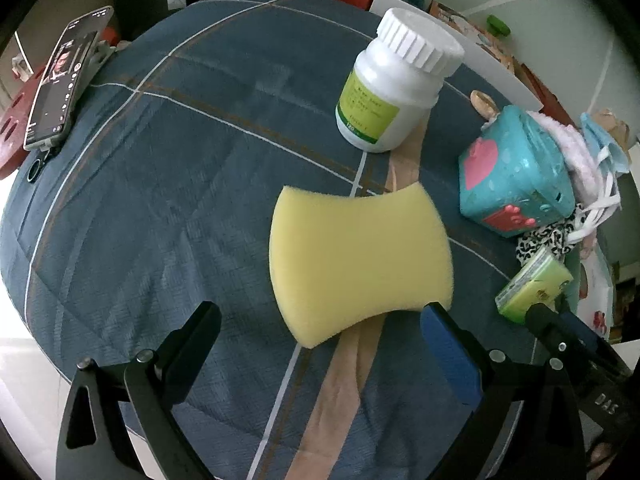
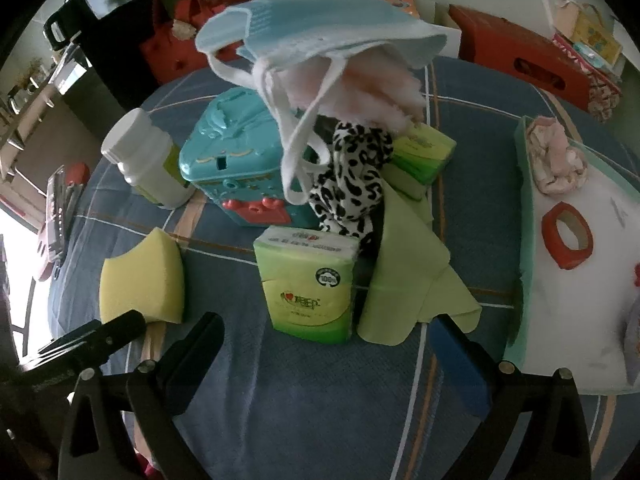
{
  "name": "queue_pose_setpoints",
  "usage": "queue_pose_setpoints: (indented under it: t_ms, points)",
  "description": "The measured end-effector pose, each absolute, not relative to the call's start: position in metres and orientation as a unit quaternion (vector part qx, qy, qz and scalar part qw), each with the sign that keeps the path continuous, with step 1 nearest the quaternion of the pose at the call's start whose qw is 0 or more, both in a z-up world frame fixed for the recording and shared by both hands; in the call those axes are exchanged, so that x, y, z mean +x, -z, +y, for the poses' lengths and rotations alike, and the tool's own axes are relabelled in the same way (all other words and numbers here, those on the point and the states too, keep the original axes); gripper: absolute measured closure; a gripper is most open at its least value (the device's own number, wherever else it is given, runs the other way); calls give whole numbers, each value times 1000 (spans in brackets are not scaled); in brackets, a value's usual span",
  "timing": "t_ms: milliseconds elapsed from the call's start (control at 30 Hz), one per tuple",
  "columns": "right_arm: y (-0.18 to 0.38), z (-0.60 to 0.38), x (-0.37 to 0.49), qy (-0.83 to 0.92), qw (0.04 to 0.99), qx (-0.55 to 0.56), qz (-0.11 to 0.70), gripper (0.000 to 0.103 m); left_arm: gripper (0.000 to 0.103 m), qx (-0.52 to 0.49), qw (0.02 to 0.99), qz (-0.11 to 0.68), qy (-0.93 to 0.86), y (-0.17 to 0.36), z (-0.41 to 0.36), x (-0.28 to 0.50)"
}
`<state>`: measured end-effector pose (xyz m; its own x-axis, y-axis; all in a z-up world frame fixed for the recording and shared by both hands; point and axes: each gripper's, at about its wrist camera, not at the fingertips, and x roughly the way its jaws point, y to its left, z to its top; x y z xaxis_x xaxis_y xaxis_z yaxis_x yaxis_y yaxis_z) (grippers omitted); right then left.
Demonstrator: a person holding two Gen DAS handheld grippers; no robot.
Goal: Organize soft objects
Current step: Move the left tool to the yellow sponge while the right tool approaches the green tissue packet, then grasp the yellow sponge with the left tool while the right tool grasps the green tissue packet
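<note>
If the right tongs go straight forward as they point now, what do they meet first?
Most likely the green tissue pack, standing upright directly ahead between the open right tongs. The green cloth lies just beside it.

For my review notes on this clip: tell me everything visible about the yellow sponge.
The yellow sponge is pale porous foam with a pinched waist and rounded corners. It looks dry, uncompressed and clean. It lies flat on the blue plaid cloth, partly over a tan stripe, just ahead of the open left gripper, whose blue pad nearly reaches its corner. Contact cannot be told.
</note>
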<state>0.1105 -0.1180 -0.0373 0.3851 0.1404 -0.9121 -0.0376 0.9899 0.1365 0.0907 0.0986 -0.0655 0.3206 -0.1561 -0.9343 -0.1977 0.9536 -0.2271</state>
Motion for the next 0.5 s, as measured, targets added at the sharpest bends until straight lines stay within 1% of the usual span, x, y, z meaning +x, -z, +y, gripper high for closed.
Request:
queue_pose_setpoints:
  t_ms: [267, 500]
  points:
    - [36, -107, 110, -68, 836, 34, 543, 0, 3, -135, 797, 588, -31, 76, 93, 96]
    - [39, -102, 114, -71, 837, 29, 542, 0, 3, -142, 806, 574, -26, 76, 98, 98]
